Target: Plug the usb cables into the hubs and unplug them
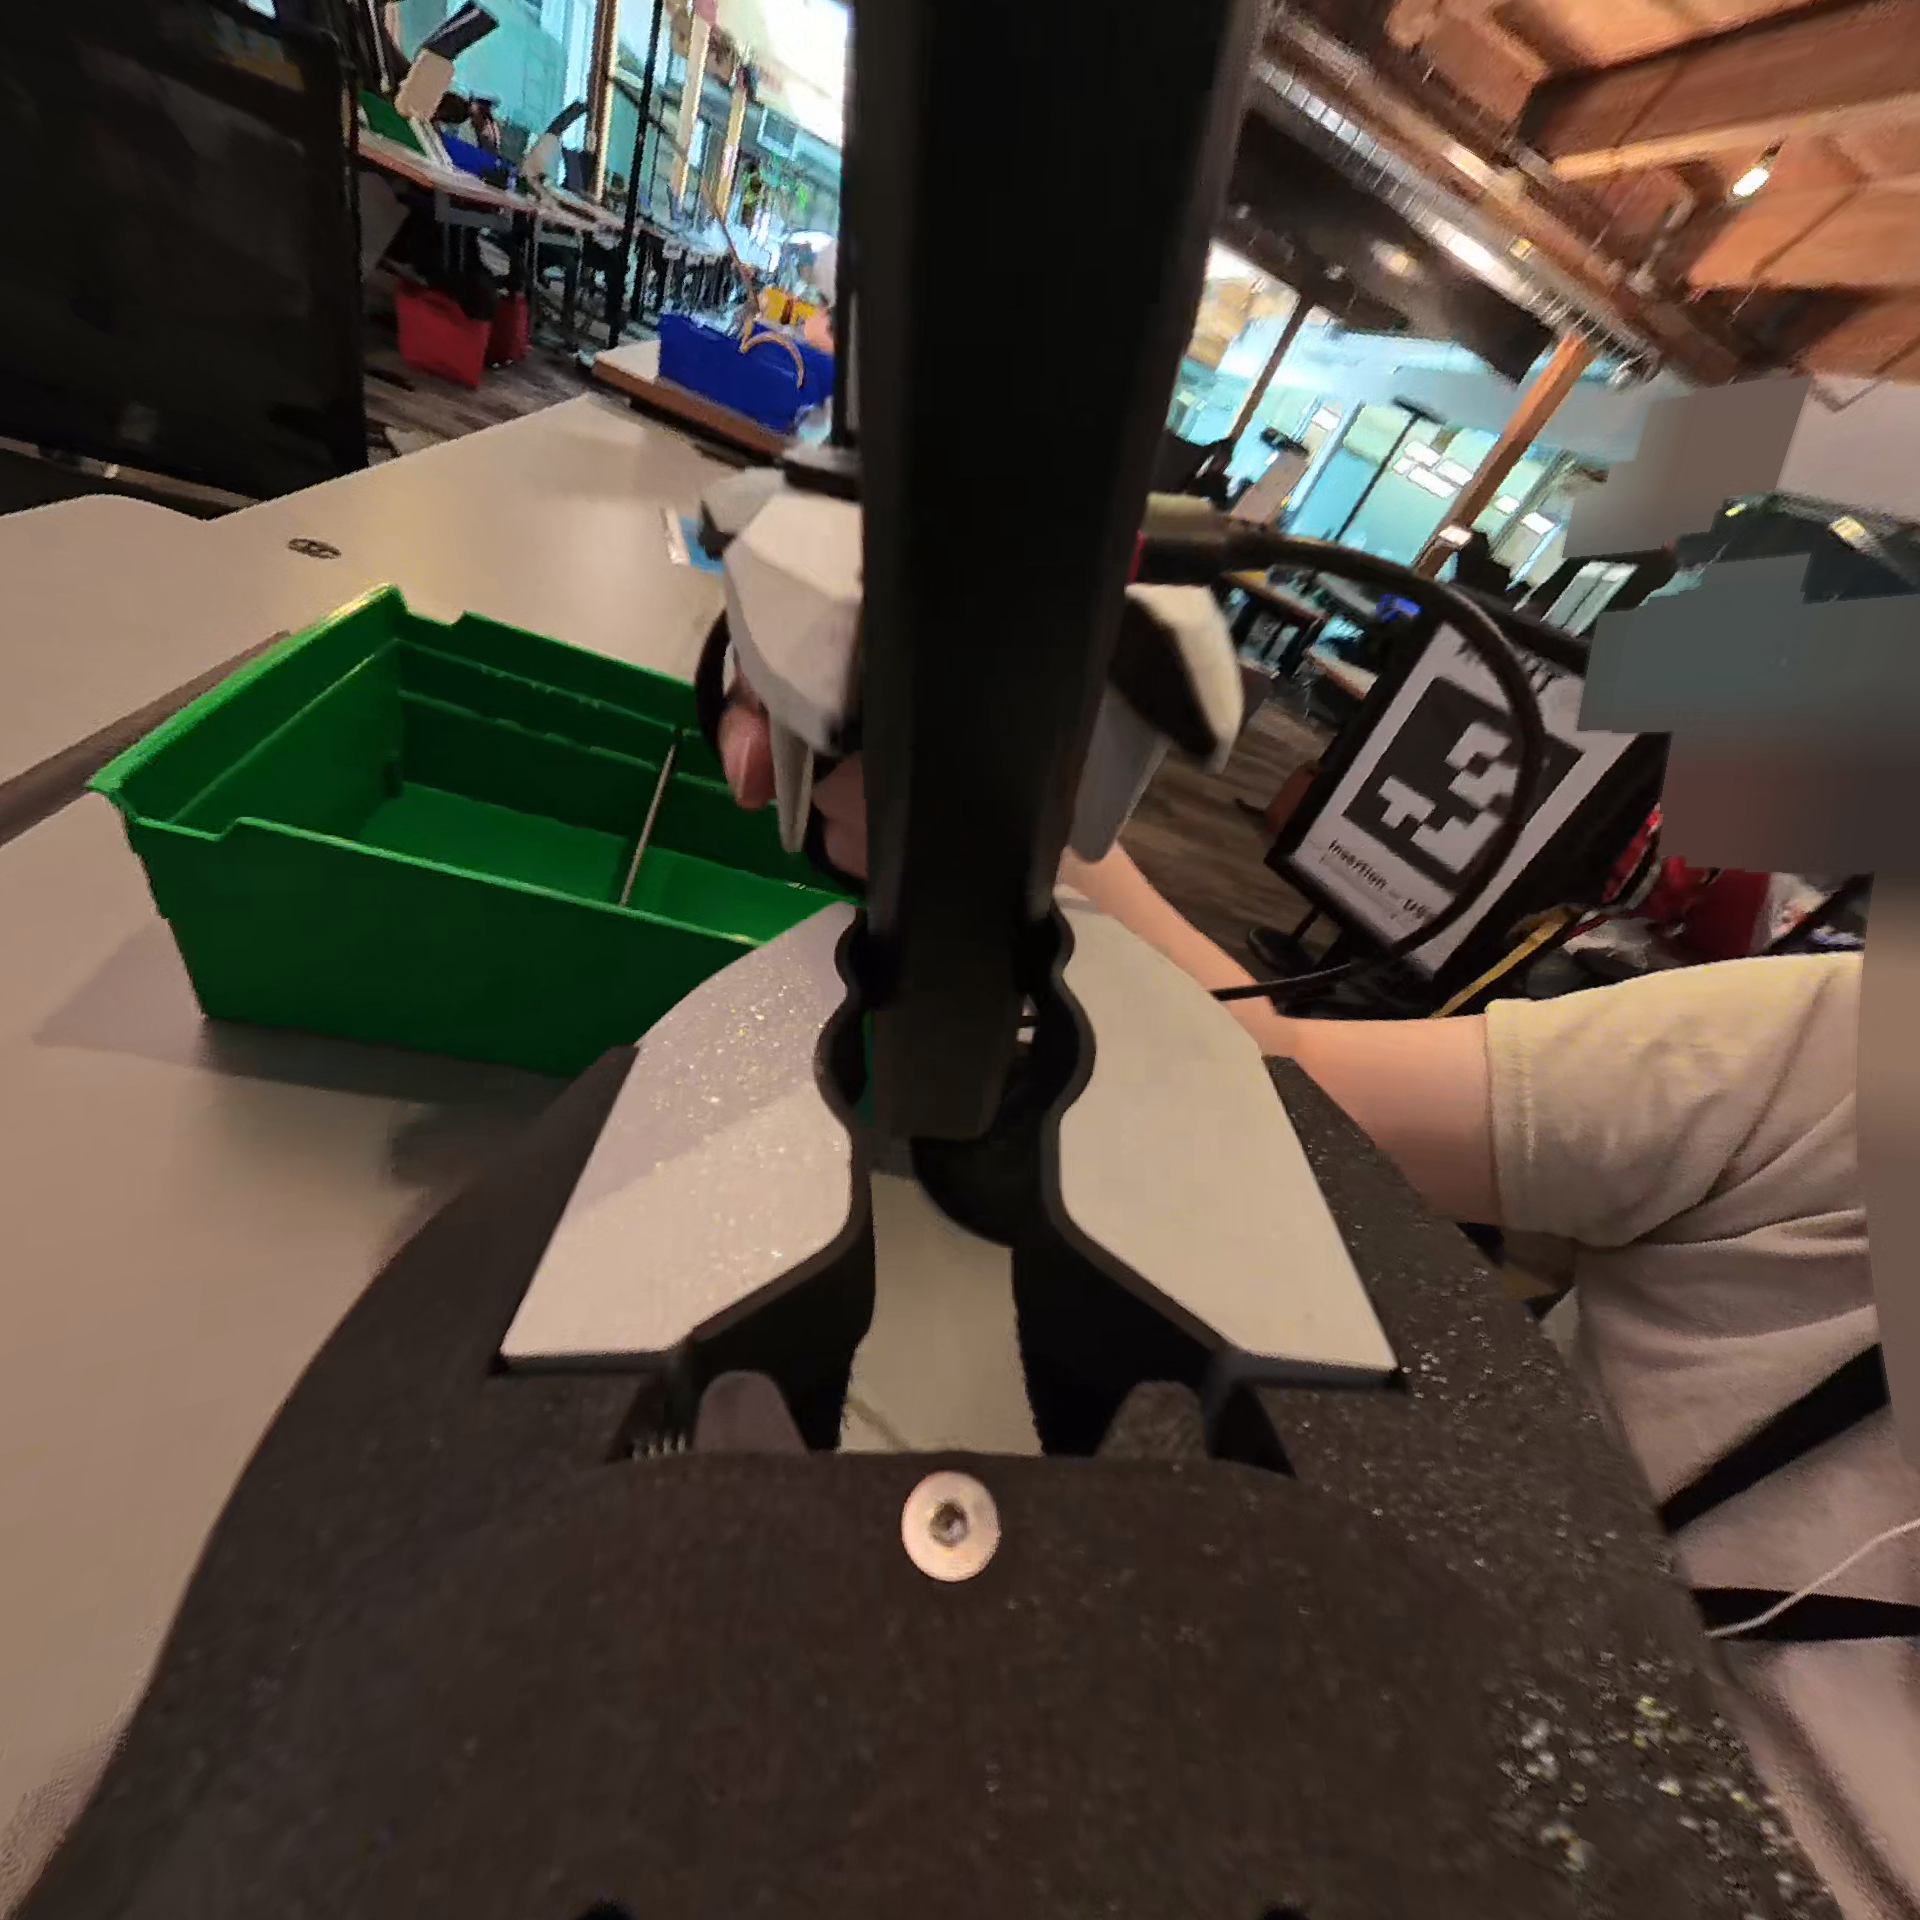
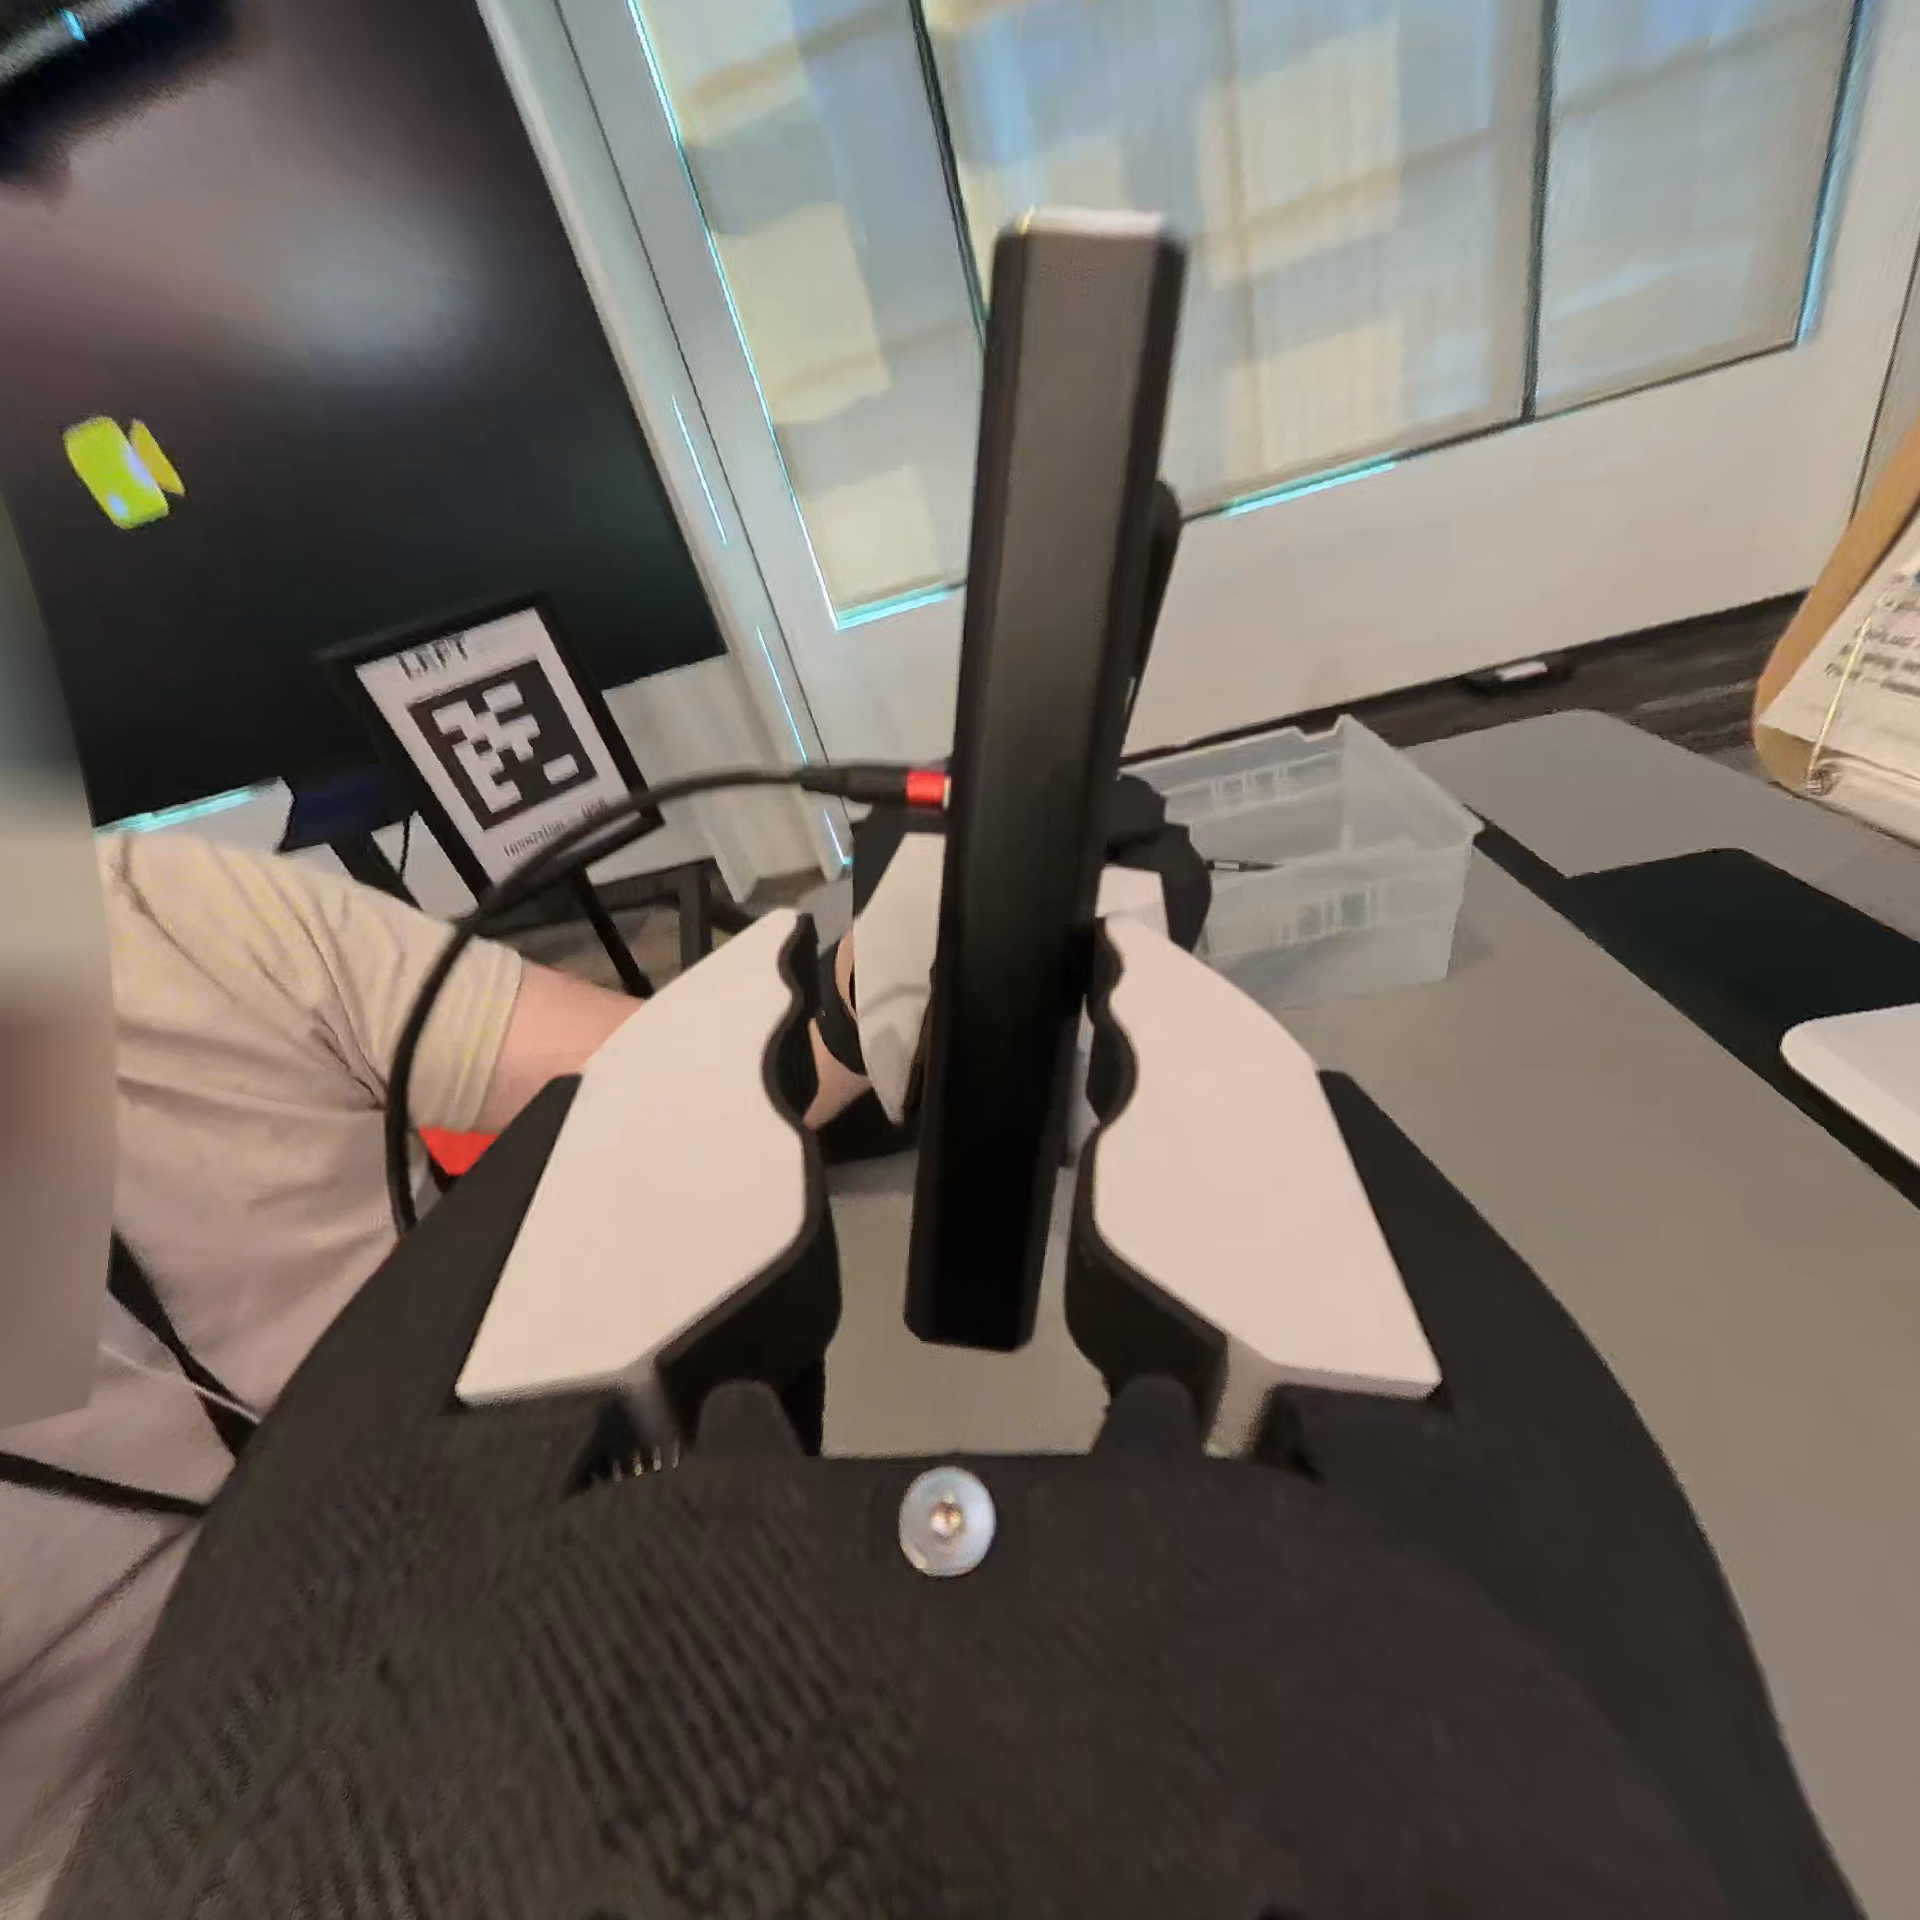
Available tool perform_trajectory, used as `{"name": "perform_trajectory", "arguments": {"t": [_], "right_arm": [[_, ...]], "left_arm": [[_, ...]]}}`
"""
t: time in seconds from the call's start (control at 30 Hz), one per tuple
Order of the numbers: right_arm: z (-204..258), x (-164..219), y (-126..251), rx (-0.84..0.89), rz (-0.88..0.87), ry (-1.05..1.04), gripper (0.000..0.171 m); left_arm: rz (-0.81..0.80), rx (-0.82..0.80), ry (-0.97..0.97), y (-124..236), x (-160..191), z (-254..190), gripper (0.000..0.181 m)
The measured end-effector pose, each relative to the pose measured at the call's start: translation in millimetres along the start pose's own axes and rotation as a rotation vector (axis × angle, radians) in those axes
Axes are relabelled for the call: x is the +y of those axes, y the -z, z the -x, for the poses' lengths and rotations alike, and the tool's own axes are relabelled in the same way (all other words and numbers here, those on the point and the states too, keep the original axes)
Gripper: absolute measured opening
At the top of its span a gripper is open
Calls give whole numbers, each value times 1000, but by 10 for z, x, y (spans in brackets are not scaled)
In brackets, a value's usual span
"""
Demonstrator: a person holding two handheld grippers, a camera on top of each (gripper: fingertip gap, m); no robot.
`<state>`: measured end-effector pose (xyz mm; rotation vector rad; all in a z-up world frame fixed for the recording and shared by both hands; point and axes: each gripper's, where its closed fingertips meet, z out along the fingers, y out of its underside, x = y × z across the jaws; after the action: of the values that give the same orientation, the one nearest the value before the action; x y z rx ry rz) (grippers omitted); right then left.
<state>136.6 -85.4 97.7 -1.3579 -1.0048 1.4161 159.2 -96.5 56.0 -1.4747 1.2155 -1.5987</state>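
A long black hub [image 1: 997, 520] stands upright between both grippers. My left gripper [image 1: 951, 945] is shut on its lower part, with both fingers pressed against it. In the right wrist view the same hub [image 2: 1039, 727] rises between the fingers of my right gripper [image 2: 951, 935]. The right finger touches the hub and a gap shows on the left, so the right gripper is open around it. A black USB cable [image 2: 436, 987] with a red-collared plug [image 2: 925, 784] sits in the hub's side. The plug also shows in the left wrist view [image 1: 1184, 520].
A green divided bin [image 1: 416, 831] stands on the grey table [image 1: 208, 1195] to the left. A clear plastic bin [image 2: 1330, 862] sits behind the hub. A framed marker sign [image 2: 509, 748] stands behind. A person's arm [image 1: 1558, 1091] reaches in at the right. Tip to tip, the grippers are about 4 centimeters apart.
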Motion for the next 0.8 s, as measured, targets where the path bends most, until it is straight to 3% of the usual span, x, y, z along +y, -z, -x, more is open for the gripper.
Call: {"name": "perform_trajectory", "arguments": {"t": [0.1, 0.2, 0.3, 0.4, 0.5, 0.63, 0.7, 0.8], "right_arm": [[-40, 23, -31, 35, 14, 39, 48], [-183, 25, -45, 133, 30, 63, 29], [-189, 53, -28, 147, 85, 64, 28], [-294, -119, 139, 313, 50, 137, 28], [-538, -449, 749, 675, -72, 208, 28], [-820, -610, 1996, 1319, -138, 362, 28], [-847, -593, 2406, 1478, -173, 401, 28], [-912, -533, 2728, 1607, -188, 415, 28]], "left_arm": [[0, 4, 12, 9, 7, 11, 28], [38, -43, -15, -9, 70, 70, 28], [38, -46, -4, -35, 80, 81, 29], [-29, -101, 25, 57, -14, 189, 37], [-64, -227, 23, 285, -81, 392, 38], [-132, -219, 42, 475, -213, 374, 35], [-140, -216, 32, 507, -237, 356, 34], [-132, -213, 26, 483, -226, 341, 32]]}}
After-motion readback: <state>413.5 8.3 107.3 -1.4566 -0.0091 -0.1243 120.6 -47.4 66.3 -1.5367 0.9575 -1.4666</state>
